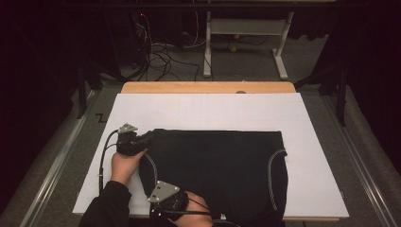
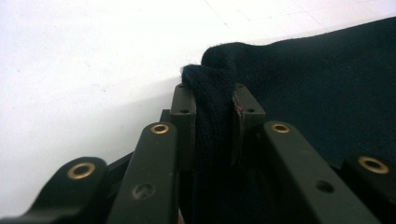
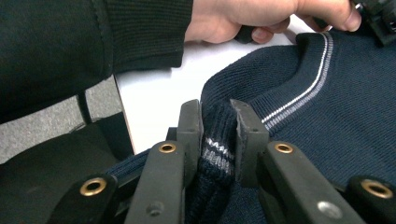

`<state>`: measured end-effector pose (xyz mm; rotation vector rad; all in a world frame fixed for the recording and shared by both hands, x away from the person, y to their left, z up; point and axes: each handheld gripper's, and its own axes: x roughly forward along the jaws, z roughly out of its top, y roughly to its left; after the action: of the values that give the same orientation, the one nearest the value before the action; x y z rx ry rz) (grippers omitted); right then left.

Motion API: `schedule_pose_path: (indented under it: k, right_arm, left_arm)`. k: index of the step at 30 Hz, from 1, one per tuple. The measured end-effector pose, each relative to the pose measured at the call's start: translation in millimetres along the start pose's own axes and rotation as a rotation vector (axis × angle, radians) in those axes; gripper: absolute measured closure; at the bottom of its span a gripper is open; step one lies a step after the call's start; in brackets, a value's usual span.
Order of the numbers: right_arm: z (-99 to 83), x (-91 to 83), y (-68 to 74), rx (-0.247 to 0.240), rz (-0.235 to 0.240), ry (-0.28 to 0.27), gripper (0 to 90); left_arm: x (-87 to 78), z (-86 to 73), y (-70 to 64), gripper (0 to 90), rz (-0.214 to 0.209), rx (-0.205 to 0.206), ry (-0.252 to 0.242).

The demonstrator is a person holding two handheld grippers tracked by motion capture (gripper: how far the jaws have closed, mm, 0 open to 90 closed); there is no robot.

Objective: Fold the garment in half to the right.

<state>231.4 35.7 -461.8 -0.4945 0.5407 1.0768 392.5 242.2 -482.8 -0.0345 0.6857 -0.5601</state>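
The dark blue sweater lies flat on the white sheet covering the worktop, and both grippers have hold of its left edge. The left gripper has its fingers closed on a bunched fold of knit at the far corner; the cloth rises between them and spills past their tips. The right gripper has its fingers clamped on the striped ribbed band at the near corner, with the person's left hand just beyond.

The main risk, as I judge it, is a slipping grip. The left fingers hold only a thin ridge of loose knit, so a quick lift or pull could draw it out. The right fingers pinch thick ribbing close to their tips, and a sideways tug may let it slide free or stretch the band. If one hand moves faster than the other, the sweater could twist or drag the sheet along.

No brand, label or writing can be read; a small dark mark on the floor left of the sheet is too faint to make out.
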Motion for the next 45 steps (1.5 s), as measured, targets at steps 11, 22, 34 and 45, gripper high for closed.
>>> schedule_pose_path:
  k: [11, 22, 34, 45]
  right_arm:
    - [10.7, -13.0, -0.8, -0.005, -0.006, -0.053, 76.7]
    - [32.7, -16.9, 4.7, -0.05, -0.017, -0.093, 76.8]
    - [58.7, -5.9, 18.1, -0.072, 0.009, -0.145, 76.8]
    - [55.6, -7.2, 15.9, -0.069, 0.011, -0.155, 76.8]
  left_arm:
    - [-15.8, 6.1, 2.5, 72.6, -0.039, -0.044, -0.111]
    - [-35.8, 7.8, 18.2, 73.2, -0.018, -0.105, -0.192]
    - [-67.3, -5.4, 45.1, 73.3, 0.044, -0.192, -0.277]
    - [-69.2, -6.8, 41.4, 78.4, 0.071, -0.161, -0.269]
